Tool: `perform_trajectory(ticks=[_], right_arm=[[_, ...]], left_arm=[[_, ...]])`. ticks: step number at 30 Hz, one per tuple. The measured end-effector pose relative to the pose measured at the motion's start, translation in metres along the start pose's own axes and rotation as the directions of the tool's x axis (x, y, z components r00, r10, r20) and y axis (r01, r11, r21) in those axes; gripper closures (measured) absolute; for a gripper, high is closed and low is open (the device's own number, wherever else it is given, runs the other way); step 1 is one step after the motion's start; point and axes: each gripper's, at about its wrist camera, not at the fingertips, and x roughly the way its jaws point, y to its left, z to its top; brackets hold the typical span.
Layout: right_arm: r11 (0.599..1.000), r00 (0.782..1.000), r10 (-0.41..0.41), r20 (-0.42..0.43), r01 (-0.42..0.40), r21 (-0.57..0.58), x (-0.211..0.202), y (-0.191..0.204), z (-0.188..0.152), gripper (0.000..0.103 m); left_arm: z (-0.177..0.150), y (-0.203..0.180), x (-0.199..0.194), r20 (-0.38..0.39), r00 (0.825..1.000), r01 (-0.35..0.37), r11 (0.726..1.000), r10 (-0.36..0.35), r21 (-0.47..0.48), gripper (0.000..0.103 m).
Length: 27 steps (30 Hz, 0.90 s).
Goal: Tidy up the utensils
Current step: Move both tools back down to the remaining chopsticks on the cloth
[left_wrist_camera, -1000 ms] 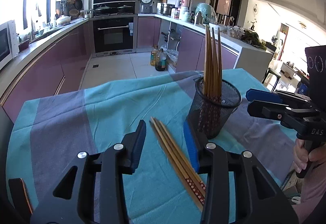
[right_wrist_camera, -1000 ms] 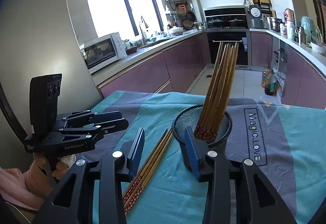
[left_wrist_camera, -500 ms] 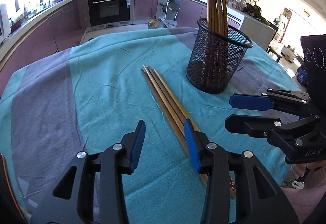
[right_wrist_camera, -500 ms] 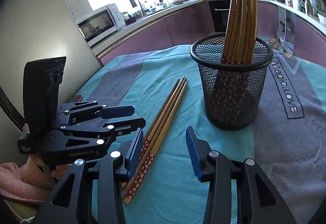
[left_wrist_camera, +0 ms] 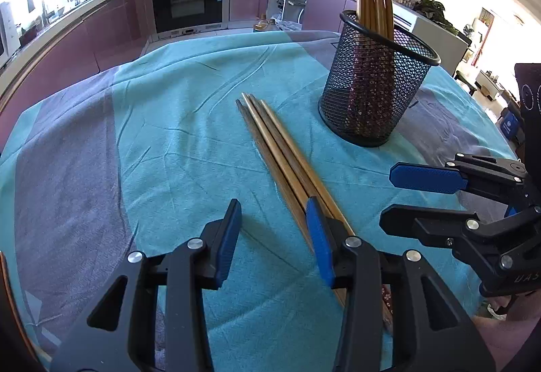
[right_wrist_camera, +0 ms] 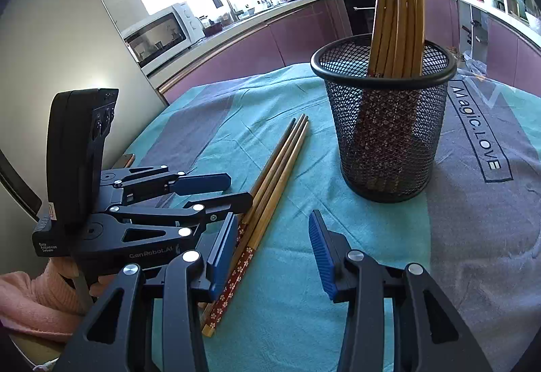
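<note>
Several loose wooden chopsticks [left_wrist_camera: 287,159] [right_wrist_camera: 274,176] lie side by side on the teal cloth, their flowered red ends towards me. To their right stands a black mesh cup [left_wrist_camera: 372,94] [right_wrist_camera: 385,121] with several chopsticks upright in it. My left gripper [left_wrist_camera: 272,213] [right_wrist_camera: 238,189] is open just above the cloth, and its right finger overlaps the chopsticks' near half. My right gripper [right_wrist_camera: 273,219] [left_wrist_camera: 389,198] is open too, its left finger beside the flowered ends. Nothing sits between either pair of pads.
The table carries a teal and grey-purple cloth [left_wrist_camera: 169,135] printed with "Magic.LOVE" [right_wrist_camera: 476,132]. A hand in a pink sleeve [right_wrist_camera: 30,301] holds the left gripper. A flat dark object [right_wrist_camera: 125,159] lies at the table's left edge. Kitchen counters and an oven stand behind.
Both grippers have come down and tipped towards the cloth, closing in on the near ends of the loose chopsticks. The cup and chopsticks have not moved.
</note>
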Motion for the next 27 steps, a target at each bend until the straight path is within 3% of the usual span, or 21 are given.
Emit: perform_trajectory(ticks=[12, 27], right_arm=[[0.997, 0.997, -0.06, -0.04, 0.057, -0.053, 0.019, 0.013, -0.002, 0.062], [0.979, 0.983, -0.174, -0.067, 0.164, -0.124, 0.029, 0.018, -0.003, 0.067]], left_arm=[[-0.006, 0.006, -0.003, -0.006, 1.0, 0.008, 1.0, -0.008, -0.018, 0.075], [-0.01, 0.015, -0.005, -0.003, 1.0, 0.02, 0.999, -0.021, -0.034, 0.075]])
